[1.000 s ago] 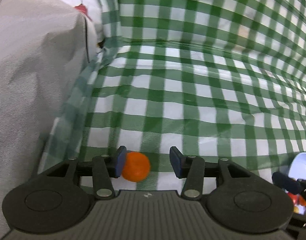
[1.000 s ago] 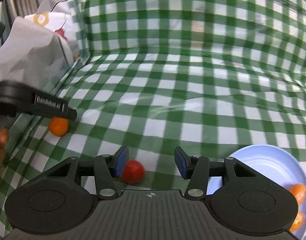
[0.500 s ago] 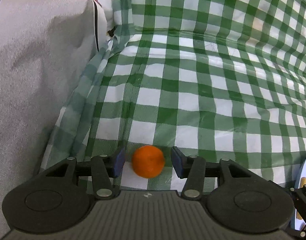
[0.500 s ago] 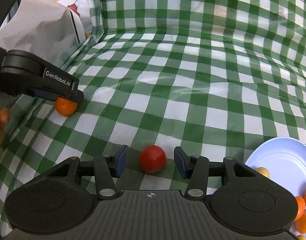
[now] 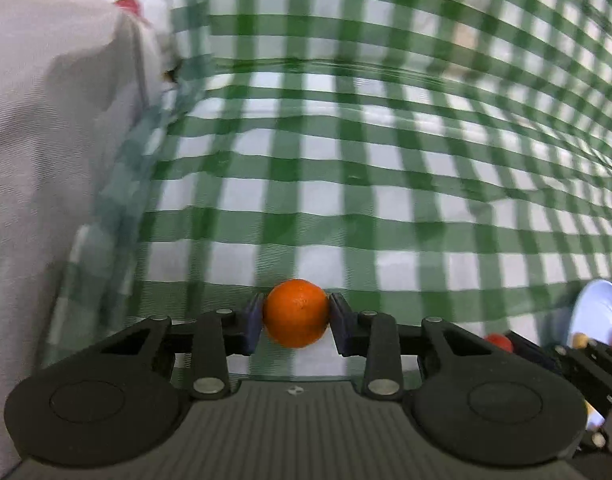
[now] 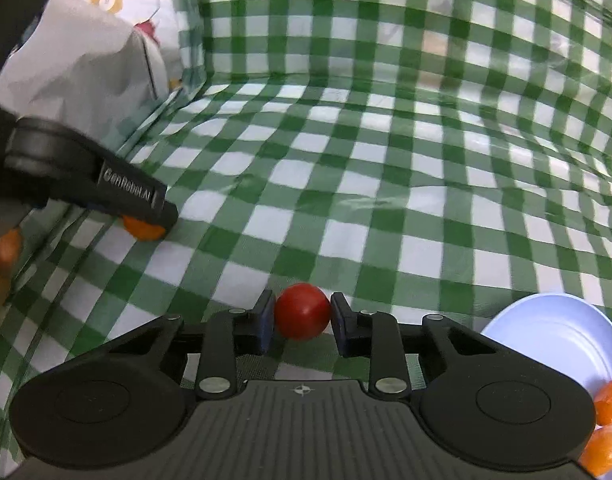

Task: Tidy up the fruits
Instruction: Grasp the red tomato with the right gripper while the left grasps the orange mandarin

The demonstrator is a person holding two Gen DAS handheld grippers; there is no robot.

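My left gripper [image 5: 296, 319] is shut on a small orange mandarin [image 5: 297, 313], both pads touching its sides, low over the green checked cloth. It also shows in the right wrist view [image 6: 162, 216] at the left, the mandarin [image 6: 142, 232] mostly hidden under a finger. My right gripper [image 6: 302, 318] is shut on a red tomato [image 6: 303, 311] on the cloth. A light blue plate [image 6: 562, 332] lies at the lower right with two mandarins [image 6: 610, 402] at its near edge. The plate [image 5: 598, 312] and the tomato [image 5: 498, 342] show at the right of the left wrist view.
A grey fabric bag [image 6: 78, 68] stands at the left, with a white printed bag behind it. The same grey bag [image 5: 46, 140] fills the left of the left wrist view. The green checked cloth [image 6: 386, 160] rises up at the back and right.
Both grippers have closed: the left one on the mandarin, the right one on the tomato. Both fruits now sit centred between the pads.
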